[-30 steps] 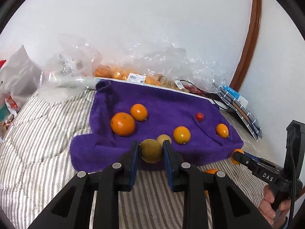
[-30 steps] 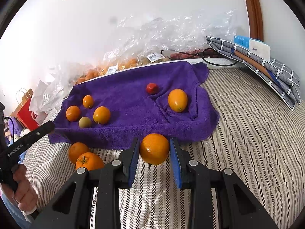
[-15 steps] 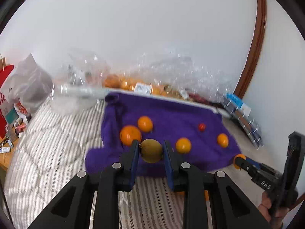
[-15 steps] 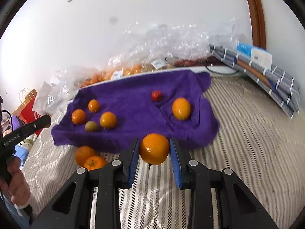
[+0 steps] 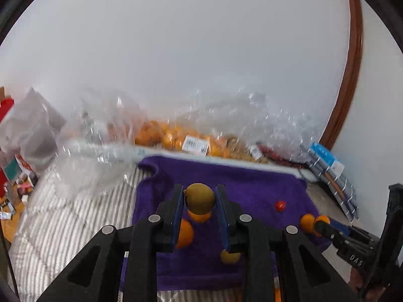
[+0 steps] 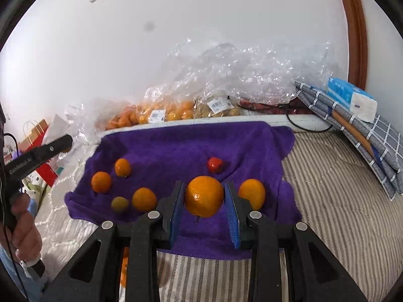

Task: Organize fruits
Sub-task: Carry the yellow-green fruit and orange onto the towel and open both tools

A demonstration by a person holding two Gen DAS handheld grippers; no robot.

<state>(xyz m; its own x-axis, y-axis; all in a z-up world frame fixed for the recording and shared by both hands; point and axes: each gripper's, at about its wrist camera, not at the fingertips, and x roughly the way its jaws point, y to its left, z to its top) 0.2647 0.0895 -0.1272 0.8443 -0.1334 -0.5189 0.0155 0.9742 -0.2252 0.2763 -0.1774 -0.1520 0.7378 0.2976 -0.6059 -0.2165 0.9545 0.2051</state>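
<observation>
A purple towel [image 5: 252,183] [image 6: 181,146] lies on the striped bedding with several oranges, a small red fruit [image 6: 215,164] [image 5: 280,205] and a small olive fruit [image 6: 120,203] on it. My left gripper [image 5: 200,200] is shut on a yellow-green fruit [image 5: 200,198], held above the towel's near half. My right gripper [image 6: 204,196] is shut on an orange [image 6: 204,195], held above the towel's front edge. Another orange [image 6: 252,192] lies just right of it. The right gripper also shows at the right in the left wrist view [image 5: 325,227].
Clear plastic bags of oranges [image 6: 161,113] [image 5: 176,138] lie along the wall behind the towel. Folded checked cloth and a tissue pack [image 6: 352,98] sit at the right. An orange [image 6: 123,269] lies on the bedding in front of the towel. Bags [image 5: 22,136] stand at the left.
Both grippers have moved forward over the towel with their fruits held. The left one rose and tilted up; the view is blurred by motion.
</observation>
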